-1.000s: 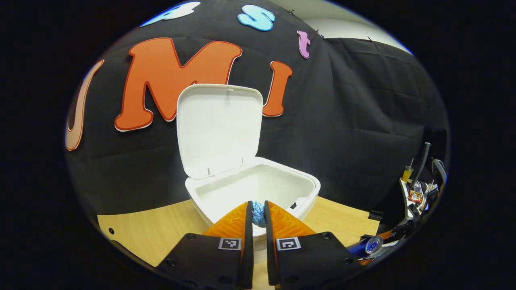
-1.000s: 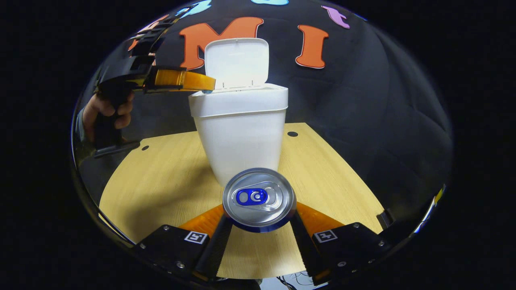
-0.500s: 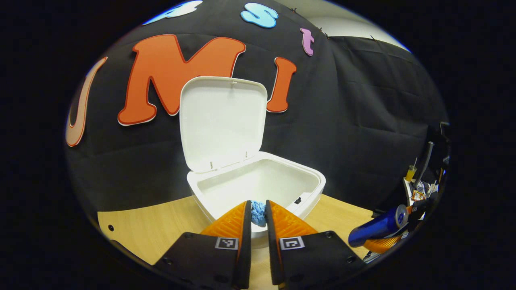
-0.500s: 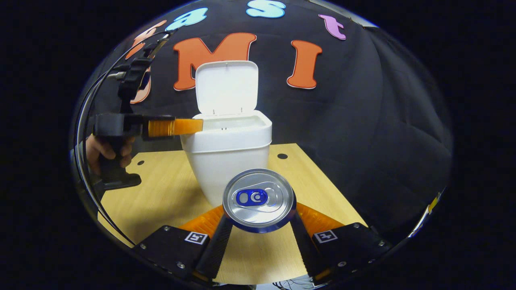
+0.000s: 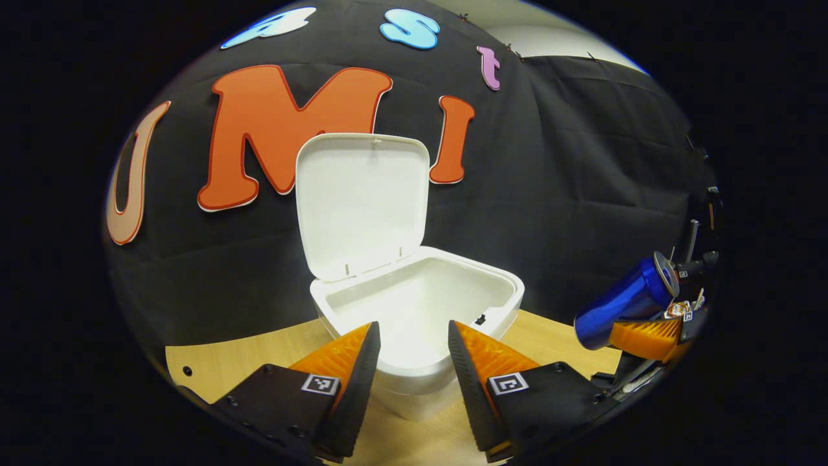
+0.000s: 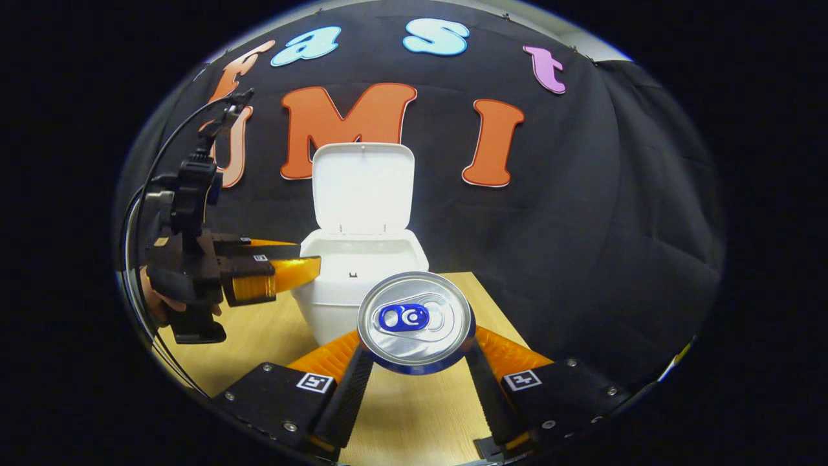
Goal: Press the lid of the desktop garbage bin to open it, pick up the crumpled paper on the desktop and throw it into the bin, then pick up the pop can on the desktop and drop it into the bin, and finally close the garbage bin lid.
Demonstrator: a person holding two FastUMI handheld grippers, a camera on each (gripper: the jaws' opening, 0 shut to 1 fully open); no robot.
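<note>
Standing on the light wooden desktop (image 5: 259,349), the white plastic garbage bin (image 5: 420,317) has its square hinged lid (image 5: 362,200) swung up and back, nearly upright against the black cloth wall (image 5: 582,162). Its mouth is open; the pale inside that can be seen from the left gripper view looks bare, though the bottom of the bin is hidden by the near rim, so I cannot tell what lies in it.

Just in front of that rim, the left gripper (image 5: 414,349) hovers with its jaws spread apart and nothing between them. In the right gripper view this same gripper (image 6: 310,268) reaches in from the side, level with the bin's (image 6: 356,285) top edge, a person's hand (image 6: 165,304) wrapped round its handle.

Off to the bin's right side, the blue aluminium pop can (image 5: 624,301) is raised clear of the desktop and tilted, its silver top pointing up and away. The right gripper (image 6: 417,359) clamps it from both sides, and its silver lid with blue pull tab (image 6: 414,320) faces the camera, with the open bin lid (image 6: 362,188) beyond.
</note>
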